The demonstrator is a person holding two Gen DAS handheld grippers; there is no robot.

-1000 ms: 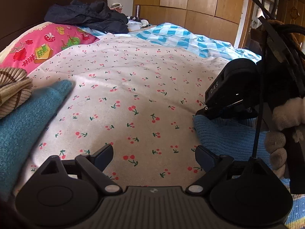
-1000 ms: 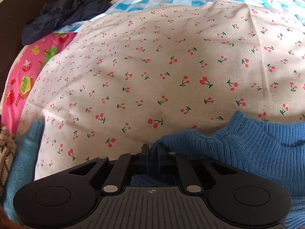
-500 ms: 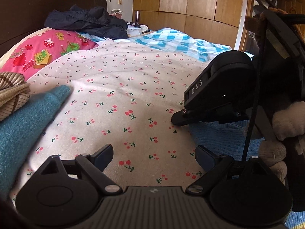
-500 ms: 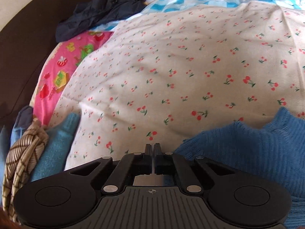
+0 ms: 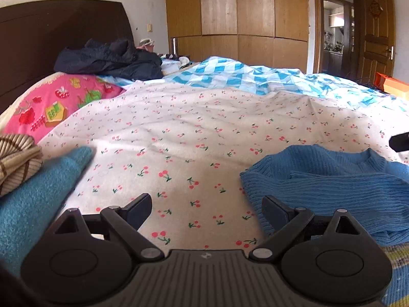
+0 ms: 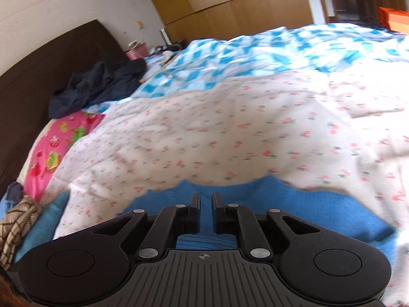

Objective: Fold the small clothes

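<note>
1. I am seeing the blue knitted sweater [image 5: 332,189] lying on the cherry-print sheet [image 5: 194,133], just ahead and to the right of my left tongs [image 5: 207,211]. Its long axis is running sideways across the view, from the middle out past the right edge. The ribbed collar is pointing away from me, toward the checked blue quilt [image 5: 255,76], and one sleeve is lying folded across the body.

2. My left tongs are standing wide open and are gripping nothing; only the sheet is showing between the fingers. The right finger is sitting close over the sweater's near left corner, but I cannot tell if it is touching.

3. My right tongs [image 6: 206,206] are opening now, with a narrow gap between the pads. The sweater [image 6: 281,204] is lying just beneath and ahead of them, and the pads are not pressing on the knit.

4. Compared with a second ago, the right tongs were clenched on the sweater's edge and were filling the right side of the left view; now only a dark tip is remaining at that edge. The whole sweater is now uncovered.

5. To the left of my left tongs a teal towel [image 5: 33,199] and a striped brown garment [image 5: 18,161] are lying.
</note>
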